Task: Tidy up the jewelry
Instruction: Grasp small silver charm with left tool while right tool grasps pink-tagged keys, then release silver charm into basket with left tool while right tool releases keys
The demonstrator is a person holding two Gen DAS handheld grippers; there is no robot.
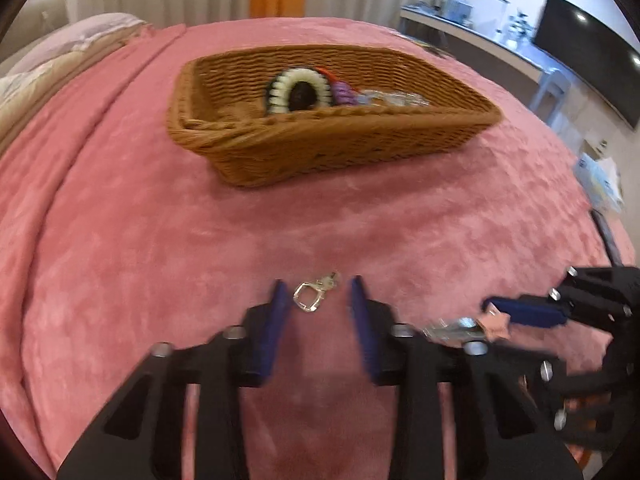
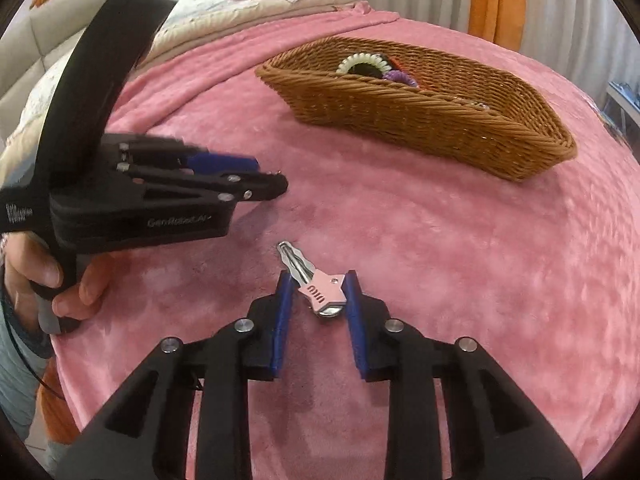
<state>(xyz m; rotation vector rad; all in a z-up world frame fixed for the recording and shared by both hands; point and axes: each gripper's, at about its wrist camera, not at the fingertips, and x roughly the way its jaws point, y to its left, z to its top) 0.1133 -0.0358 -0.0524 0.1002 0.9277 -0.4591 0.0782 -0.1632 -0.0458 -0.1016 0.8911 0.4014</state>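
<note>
A small silver clasp (image 1: 309, 298) lies on the pink blanket between the blue pads of my left gripper (image 1: 317, 281), which stands open with neither pad touching it. A key with a pink head (image 2: 322, 292) lies on the blanket, and my right gripper (image 2: 318, 273) is shut on that head. In the left wrist view the right gripper (image 1: 490, 316) comes in from the right with the key's pink head (image 1: 497, 326) at its tip. The left gripper (image 2: 270, 176) also shows in the right wrist view, held by a hand (image 2: 36, 276).
A brown wicker basket (image 1: 320, 120) (image 2: 400, 92) sits farther back on the blanket, holding a white and black beaded ring (image 1: 298, 90), a purple piece and some clear pieces. Pillows lie at the far left. A desk and a dark screen stand at the right.
</note>
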